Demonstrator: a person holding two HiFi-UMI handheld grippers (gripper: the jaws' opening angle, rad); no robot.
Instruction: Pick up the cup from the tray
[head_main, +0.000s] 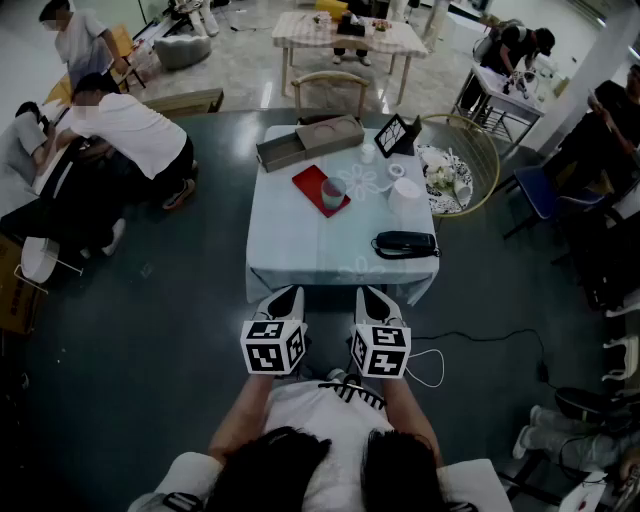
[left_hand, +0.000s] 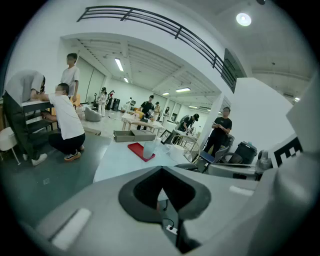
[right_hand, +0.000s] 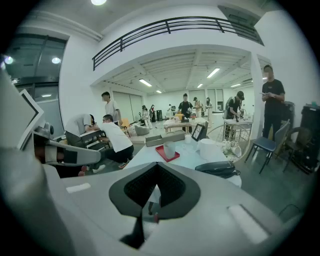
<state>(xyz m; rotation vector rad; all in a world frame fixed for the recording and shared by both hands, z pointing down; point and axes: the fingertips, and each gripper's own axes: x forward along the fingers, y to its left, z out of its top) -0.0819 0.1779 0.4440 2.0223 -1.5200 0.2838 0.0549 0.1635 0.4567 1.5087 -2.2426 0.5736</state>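
Note:
A translucent cup stands upright on a red tray near the far middle of the cloth-covered table. Both grippers hover short of the table's near edge, close to my body. The left gripper and the right gripper are each shut with nothing between the jaws. In the left gripper view the cup and tray lie far ahead past the gripper. The right gripper view shows the cup on the tray beyond the gripper.
On the table are a grey open box, a tilted tablet, a white cylinder and a black pouch. A round wire side table stands at the right. People crouch at the left. A cable lies on the floor.

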